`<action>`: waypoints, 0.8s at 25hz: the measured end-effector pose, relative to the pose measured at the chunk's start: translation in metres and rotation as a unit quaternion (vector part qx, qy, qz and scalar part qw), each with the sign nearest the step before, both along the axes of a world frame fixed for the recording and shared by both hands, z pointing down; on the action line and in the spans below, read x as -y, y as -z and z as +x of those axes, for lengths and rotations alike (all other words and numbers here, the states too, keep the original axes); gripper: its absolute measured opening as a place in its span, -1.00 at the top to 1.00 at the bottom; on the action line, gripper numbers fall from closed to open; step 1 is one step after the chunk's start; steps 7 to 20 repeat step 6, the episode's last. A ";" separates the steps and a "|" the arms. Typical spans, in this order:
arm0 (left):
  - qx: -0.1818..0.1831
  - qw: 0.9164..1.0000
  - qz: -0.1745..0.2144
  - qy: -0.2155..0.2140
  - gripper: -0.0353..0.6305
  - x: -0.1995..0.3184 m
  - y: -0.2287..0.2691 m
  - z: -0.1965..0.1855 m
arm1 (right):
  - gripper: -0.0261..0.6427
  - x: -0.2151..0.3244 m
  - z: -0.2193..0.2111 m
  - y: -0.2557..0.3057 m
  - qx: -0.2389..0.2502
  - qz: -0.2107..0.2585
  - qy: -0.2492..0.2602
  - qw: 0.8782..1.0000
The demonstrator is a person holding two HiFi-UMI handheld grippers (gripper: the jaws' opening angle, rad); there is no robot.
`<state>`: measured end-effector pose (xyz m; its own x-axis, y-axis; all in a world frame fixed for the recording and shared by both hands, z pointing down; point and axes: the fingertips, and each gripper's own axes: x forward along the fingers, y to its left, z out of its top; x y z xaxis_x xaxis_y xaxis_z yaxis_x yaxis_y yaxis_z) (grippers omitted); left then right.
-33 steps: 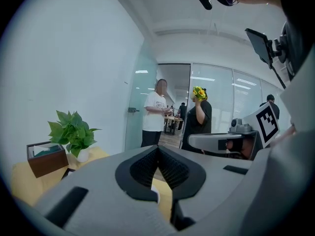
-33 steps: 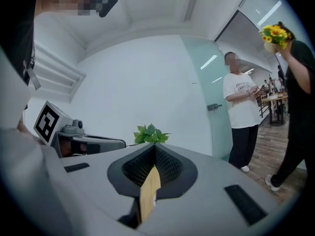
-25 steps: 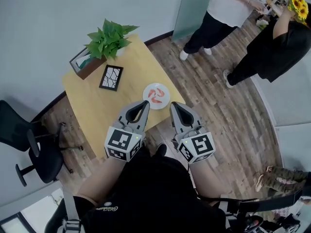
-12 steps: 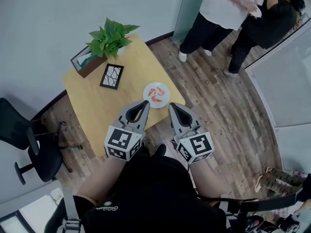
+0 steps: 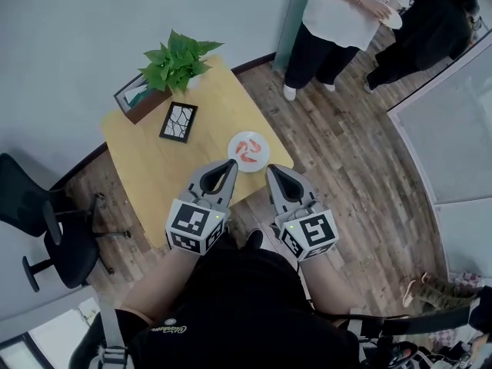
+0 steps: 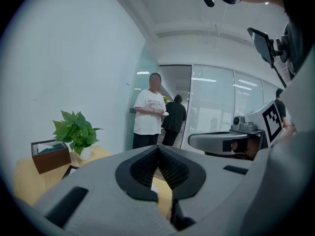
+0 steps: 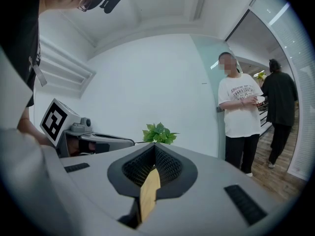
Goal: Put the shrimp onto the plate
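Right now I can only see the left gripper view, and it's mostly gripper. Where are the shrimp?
Observer: The head view shows the shrimp already lying on a white plate.
Operator: Where's the plate?
Observer: On the wooden table, by its right-hand corner in the head view.
Operator: Is the other gripper holding anything?
Observer: No, the right gripper is shut with nothing in it.
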<state>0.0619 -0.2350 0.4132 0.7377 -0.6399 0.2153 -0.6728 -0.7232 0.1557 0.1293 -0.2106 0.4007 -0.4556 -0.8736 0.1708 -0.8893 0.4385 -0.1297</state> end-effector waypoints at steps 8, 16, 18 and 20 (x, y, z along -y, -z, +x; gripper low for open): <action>0.001 1.000 -0.001 -0.001 0.89 0.001 0.000 -0.001 | 0.92 0.001 -0.002 0.000 -0.004 0.000 0.003 1.000; 0.001 1.000 -0.001 -0.001 0.89 0.001 0.000 -0.001 | 0.92 0.001 -0.002 0.000 -0.004 0.000 0.003 1.000; 0.001 1.000 -0.001 -0.001 0.89 0.001 0.000 -0.001 | 0.92 0.001 -0.002 0.000 -0.004 0.000 0.003 1.000; 0.001 1.000 -0.001 -0.001 0.89 0.001 0.000 -0.001 | 0.92 0.001 -0.002 0.000 -0.004 0.000 0.003 1.000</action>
